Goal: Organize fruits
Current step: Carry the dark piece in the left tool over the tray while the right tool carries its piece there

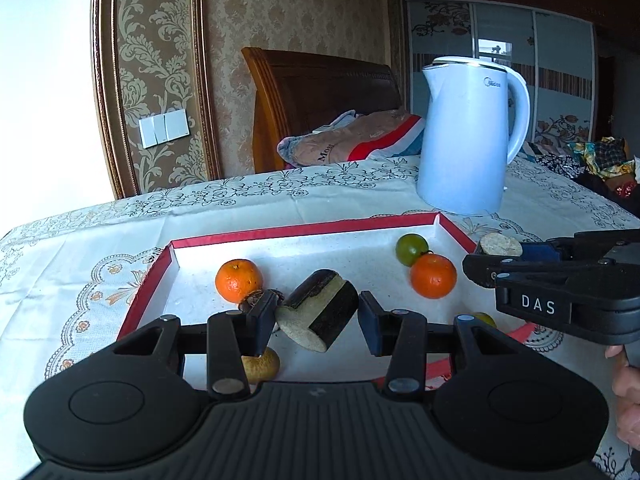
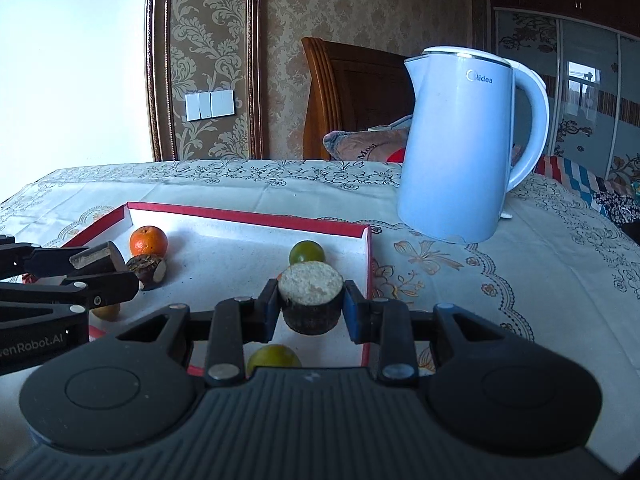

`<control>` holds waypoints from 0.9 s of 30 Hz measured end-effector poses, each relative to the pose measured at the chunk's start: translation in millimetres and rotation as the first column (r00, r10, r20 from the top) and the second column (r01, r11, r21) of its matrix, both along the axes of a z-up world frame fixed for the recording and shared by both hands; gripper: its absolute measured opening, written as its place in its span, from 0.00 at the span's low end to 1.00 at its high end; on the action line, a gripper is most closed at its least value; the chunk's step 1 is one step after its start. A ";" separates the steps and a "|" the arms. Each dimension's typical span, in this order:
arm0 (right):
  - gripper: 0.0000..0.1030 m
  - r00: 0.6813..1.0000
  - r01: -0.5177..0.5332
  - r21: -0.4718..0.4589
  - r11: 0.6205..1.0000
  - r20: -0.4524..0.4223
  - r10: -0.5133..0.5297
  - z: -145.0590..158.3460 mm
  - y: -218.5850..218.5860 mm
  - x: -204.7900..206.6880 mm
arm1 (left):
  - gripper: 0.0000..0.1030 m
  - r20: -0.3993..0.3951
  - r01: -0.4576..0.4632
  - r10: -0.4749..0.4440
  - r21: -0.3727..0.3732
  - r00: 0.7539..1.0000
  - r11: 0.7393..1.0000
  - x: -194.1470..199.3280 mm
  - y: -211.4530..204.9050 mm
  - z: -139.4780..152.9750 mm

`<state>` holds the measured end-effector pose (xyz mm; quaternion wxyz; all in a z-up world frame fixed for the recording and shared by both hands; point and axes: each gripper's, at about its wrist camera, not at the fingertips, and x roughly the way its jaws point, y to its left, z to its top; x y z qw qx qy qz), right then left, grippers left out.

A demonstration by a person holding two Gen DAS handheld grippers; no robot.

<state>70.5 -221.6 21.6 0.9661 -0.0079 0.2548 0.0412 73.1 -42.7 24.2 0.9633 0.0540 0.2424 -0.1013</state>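
My left gripper (image 1: 316,316) is shut on a dark-skinned sugarcane piece (image 1: 320,308), held tilted above the red-rimmed white tray (image 1: 304,230). My right gripper (image 2: 311,304) is shut on a shorter sugarcane stub (image 2: 311,290), pale cut face up, over the tray's right side (image 2: 366,280). Each gripper shows at the edge of the other's view: the right gripper (image 1: 492,258) and the left gripper (image 2: 100,270). In the tray lie two oranges (image 1: 239,280) (image 1: 433,275), a green citrus (image 1: 411,249), a dark brown fruit (image 1: 256,299) and a yellowish fruit (image 1: 262,366).
A pale blue kettle (image 2: 460,148) stands on the patterned tablecloth (image 2: 500,280) behind the tray's far right corner. Another yellow-green fruit (image 2: 274,356) lies near the tray's front. A hand (image 1: 624,392) shows at the right edge. A wooden headboard and a pillow lie beyond the table.
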 end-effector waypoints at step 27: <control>0.30 0.999 0.024 -0.015 1.000 -0.048 -0.024 -14.9 14.9 69.9 | 0.42 -0.107 -0.152 0.146 -0.056 0.983 0.987 71.1 16.7 -13.2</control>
